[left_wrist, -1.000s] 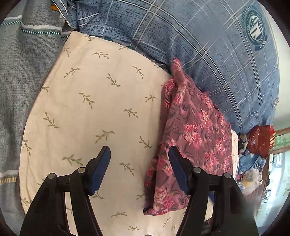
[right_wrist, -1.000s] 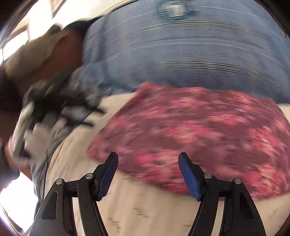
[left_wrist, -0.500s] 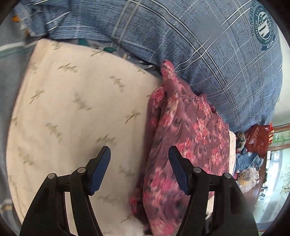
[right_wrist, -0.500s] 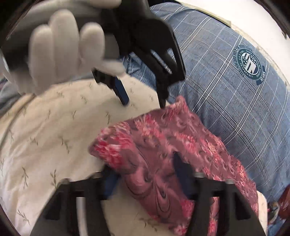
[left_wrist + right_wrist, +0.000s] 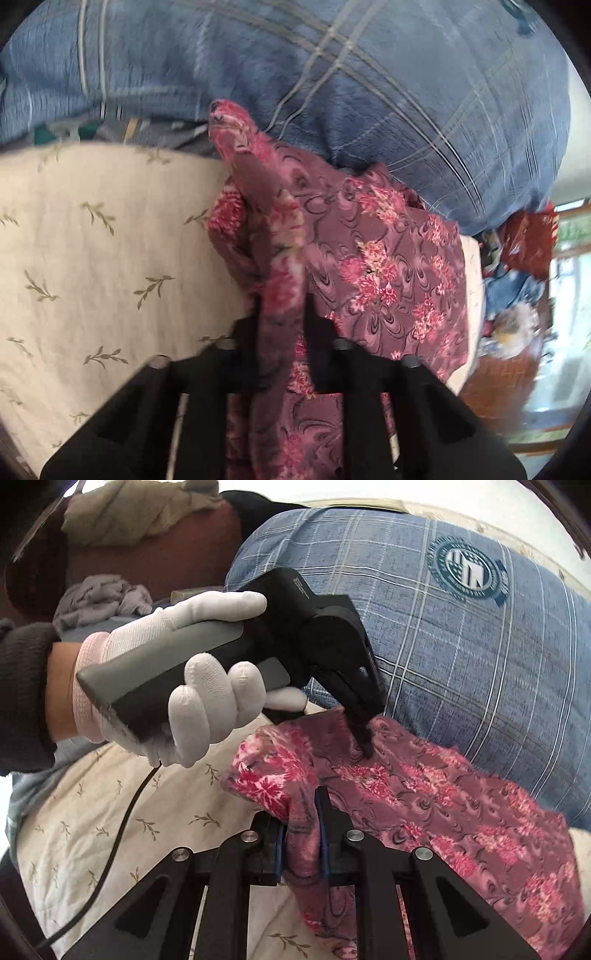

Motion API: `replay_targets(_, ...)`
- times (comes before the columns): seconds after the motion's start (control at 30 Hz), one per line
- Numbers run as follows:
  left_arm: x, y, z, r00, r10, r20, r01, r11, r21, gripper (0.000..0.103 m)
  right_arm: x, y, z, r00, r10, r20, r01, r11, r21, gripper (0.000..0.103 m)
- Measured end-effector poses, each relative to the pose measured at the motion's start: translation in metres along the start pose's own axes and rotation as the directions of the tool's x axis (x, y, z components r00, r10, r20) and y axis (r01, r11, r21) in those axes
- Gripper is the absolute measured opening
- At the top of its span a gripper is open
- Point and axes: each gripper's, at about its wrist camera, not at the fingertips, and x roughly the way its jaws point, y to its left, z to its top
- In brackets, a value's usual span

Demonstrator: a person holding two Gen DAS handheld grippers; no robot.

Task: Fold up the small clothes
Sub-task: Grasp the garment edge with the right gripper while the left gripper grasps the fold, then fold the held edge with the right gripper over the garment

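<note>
Showing both jaws having just closed, the left hand-held gripper (image 5: 282, 314) and right hand-held gripper (image 5: 301, 843) clamp the floral garment (image 5: 424, 794) on the leaf-print bedsheet (image 5: 92, 258); lifting both evenly should keep the fold straight.

1. Cream bedsheet (image 5: 92, 258) with little olive leaf sprigs covers the bed, lower left.
2. Big blue plaid pillow (image 5: 369, 92) at 12 o'clock.
3. Bright window (image 5: 569, 314) at 3 o'clock.
</note>
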Motion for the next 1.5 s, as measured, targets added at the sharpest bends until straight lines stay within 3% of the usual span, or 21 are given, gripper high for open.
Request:
replay_targets(0.17,-0.027,-0.026,-0.006,0.997,-0.052,0.065,0.051,0.999,0.019,0.006,-0.016,-0.032,-0.001,0.996,0.078,0.042,-0.084,0.980,0.180,0.012)
replay_targets(0.43,-0.039,-0.117,-0.014,0.992,-0.090,0.093,0.077,0.987,0.138,0.006,-0.073,-0.101,-0.018,0.980,0.103,0.172,-0.170,0.884,0.435,0.010)
replay_targets(0.57,-0.017,-0.172,-0.016,0.994,-0.079,0.076,0.064,0.980,0.191,0.006,-0.107,-0.143,-0.042,0.970,0.068,0.232,-0.188,0.815,0.548,0.009)
replay_targets(0.67,0.005,-0.205,-0.018,0.997,-0.061,0.053,0.048,0.973,0.224,0.006,-0.126,-0.177,-0.068,0.960,0.040,0.278,-0.219,0.729,0.649,0.009)
replay_targets(0.8,0.051,-0.253,-0.022,1.000,0.002,0.013,-0.006,0.960,0.279,0.007,-0.136,-0.221,-0.115,0.937,0.011,0.350,-0.302,0.536,0.789,0.009)
replay_targets(0.87,0.078,-0.266,-0.023,0.997,0.072,-0.001,-0.069,0.953,0.294,0.009,-0.130,-0.240,-0.144,0.931,0.007,0.364,-0.336,0.402,0.852,0.009)
replay_targets(0.97,0.117,-0.272,-0.020,0.979,0.201,-0.037,-0.181,0.937,0.298,0.011,-0.108,-0.264,-0.191,0.940,0.032,0.341,-0.342,0.136,0.930,0.015)
replay_targets(1.03,0.128,-0.277,-0.017,0.968,0.244,-0.058,-0.216,0.930,0.298,0.011,-0.098,-0.270,-0.208,0.935,0.055,0.351,-0.353,0.020,0.935,0.014)
replay_targets(1.07,0.127,-0.280,-0.014,0.965,0.255,-0.055,-0.227,0.926,0.302,0.011,-0.098,-0.271,-0.208,0.933,0.058,0.354,-0.356,0.012,0.935,0.013)
replay_targets(1.13,0.121,-0.291,-0.008,0.964,0.261,-0.048,-0.233,0.918,0.320,0.012,-0.102,-0.268,-0.199,0.934,0.065,0.351,-0.355,0.048,0.934,0.023)
replay_targets(1.2,0.112,-0.297,0.001,0.965,0.252,-0.069,-0.219,0.924,0.313,0.023,-0.109,-0.266,-0.188,0.934,0.051,0.354,-0.358,0.109,0.927,0.050)
replay_targets(1.27,0.107,-0.299,0.008,0.967,0.239,-0.092,-0.203,0.934,0.293,0.050,-0.110,-0.266,-0.181,0.934,0.048,0.355,-0.358,0.147,0.922,0.065)
replay_targets(1.3,0.107,-0.301,0.011,0.960,0.263,-0.099,-0.225,0.929,0.294,0.051,-0.110,-0.267,-0.180,0.932,0.050,0.359,-0.362,0.157,0.919,0.070)
replay_targets(1.5,0.141,-0.315,-0.006,0.917,0.358,-0.177,-0.279,0.891,0.357,0.051,-0.105,-0.266,-0.176,0.947,0.051,0.316,-0.319,0.197,0.927,0.069)
